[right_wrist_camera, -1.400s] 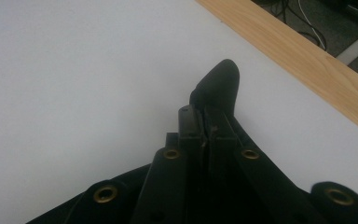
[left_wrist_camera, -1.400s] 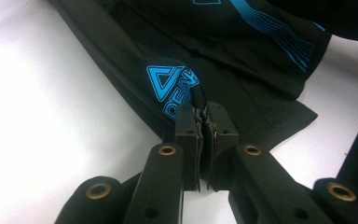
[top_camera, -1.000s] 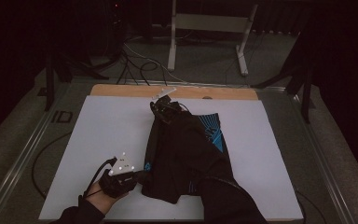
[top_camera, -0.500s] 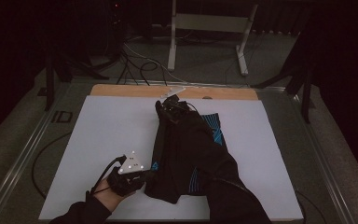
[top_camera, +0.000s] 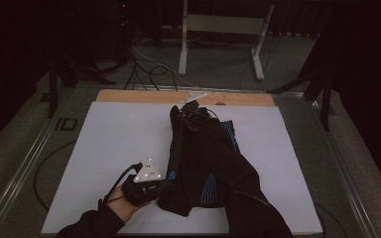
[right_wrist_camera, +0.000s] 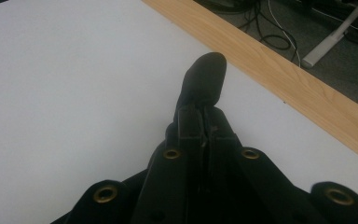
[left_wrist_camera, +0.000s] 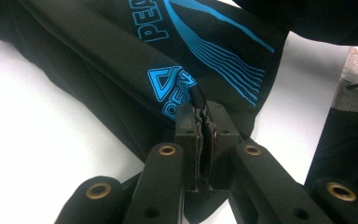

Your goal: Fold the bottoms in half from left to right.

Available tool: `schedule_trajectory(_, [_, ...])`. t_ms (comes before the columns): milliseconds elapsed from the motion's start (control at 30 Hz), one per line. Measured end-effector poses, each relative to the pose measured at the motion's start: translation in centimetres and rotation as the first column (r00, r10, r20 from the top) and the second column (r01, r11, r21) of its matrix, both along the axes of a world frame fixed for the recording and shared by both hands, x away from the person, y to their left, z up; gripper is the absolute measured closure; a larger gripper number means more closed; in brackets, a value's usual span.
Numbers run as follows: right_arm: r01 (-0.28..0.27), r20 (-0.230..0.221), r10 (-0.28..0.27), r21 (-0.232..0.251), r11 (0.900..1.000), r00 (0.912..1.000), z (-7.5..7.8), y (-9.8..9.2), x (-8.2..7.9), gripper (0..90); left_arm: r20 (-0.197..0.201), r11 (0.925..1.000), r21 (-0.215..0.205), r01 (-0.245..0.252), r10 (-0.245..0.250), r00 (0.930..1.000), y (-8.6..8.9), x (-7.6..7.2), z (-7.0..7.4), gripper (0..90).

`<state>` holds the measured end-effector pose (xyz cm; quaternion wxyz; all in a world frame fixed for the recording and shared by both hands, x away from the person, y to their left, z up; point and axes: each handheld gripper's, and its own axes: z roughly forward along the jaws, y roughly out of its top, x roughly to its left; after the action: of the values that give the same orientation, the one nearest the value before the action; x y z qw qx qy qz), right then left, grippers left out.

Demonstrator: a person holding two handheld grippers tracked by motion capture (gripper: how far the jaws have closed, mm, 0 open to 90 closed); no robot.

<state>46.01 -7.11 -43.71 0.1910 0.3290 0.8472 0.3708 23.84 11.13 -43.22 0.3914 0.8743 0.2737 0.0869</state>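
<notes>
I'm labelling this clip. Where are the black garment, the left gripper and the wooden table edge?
black garment [top_camera: 203, 163]: high view, middle of the cloth.
left gripper [left_wrist_camera: 204, 122]: left gripper view, between its closed tips.
wooden table edge [right_wrist_camera: 303, 93]: right gripper view, bare wood strip.

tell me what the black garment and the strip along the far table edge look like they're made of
The black garment looks like a thin, smooth synthetic knit, slightly sheened, with flat cyan printed graphics; it drapes in soft folds. The strip along the far edge looks like light wood or wood-look laminate: a streaky grain shows, matte finish.

One black garment; two tools, left and right; one white table.
</notes>
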Motion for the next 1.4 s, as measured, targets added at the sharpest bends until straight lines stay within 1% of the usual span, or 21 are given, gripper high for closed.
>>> schedule_trajectory(300, [0.023, 0.008, -0.023, 0.004, 1.0, 0.9997, 0.3, -2.0, -0.1, 87.7, 0.012, 0.9995, 0.012, 0.028, -0.028, 0.9995, -1.6, 0.2, 0.3, 85.5])
schedule_trajectory(333, [0.027, 0.007, -0.027, 0.01, 1.0, 0.9996, 0.3, -2.2, -0.1, 87.7, 0.011, 0.9996, 0.009, 0.027, -0.027, 0.9996, -1.7, 0.3, 0.3, 85.5])
schedule_trajectory(567, [0.046, 0.015, -0.046, 0.009, 0.999, 0.9988, 0.7, -3.8, -0.2, 87.7, 0.002, 0.9989, 0.001, 0.046, -0.046, 0.9989, -2.9, 0.7, 0.4, 85.5])
schedule_trajectory(600, [0.046, 0.019, -0.046, 0.003, 0.999, 0.9987, 0.8, -4.1, -0.2, 87.7, 0.003, 0.9987, 0.004, 0.052, -0.052, 0.9987, -3.1, 0.8, 0.4, 85.5])
schedule_trajectory(900, [0.08, 0.029, -0.08, 0.008, 0.997, 0.9963, 1.3, -6.3, -0.4, 87.8, 0.013, 0.9966, -0.005, 0.083, -0.083, 0.9965, -5.0, 1.3, 0.9, 85.5])
schedule_trajectory(1200, [0.112, 0.032, -0.113, 0.012, 0.994, 0.9931, 1.6, -8.5, -0.6, 87.7, 0.011, 0.9927, -0.02, 0.119, -0.119, 0.9928, -7.0, 1.6, 1.0, 85.5])
schedule_trajectory(1333, [0.122, 0.041, -0.123, 0.011, 0.992, 0.9916, 1.7, -9.5, -0.8, 87.8, 0.005, 0.9905, -0.025, 0.136, -0.136, 0.9908, -7.9, 1.8, 0.8, 85.5])
schedule_trajectory(1400, [0.134, 0.037, -0.135, 0.014, 0.991, 0.9902, 1.6, -9.9, -0.9, 87.7, 0.004, 0.9894, -0.029, 0.143, -0.143, 0.9898, -8.3, 1.9, 0.7, 85.5])
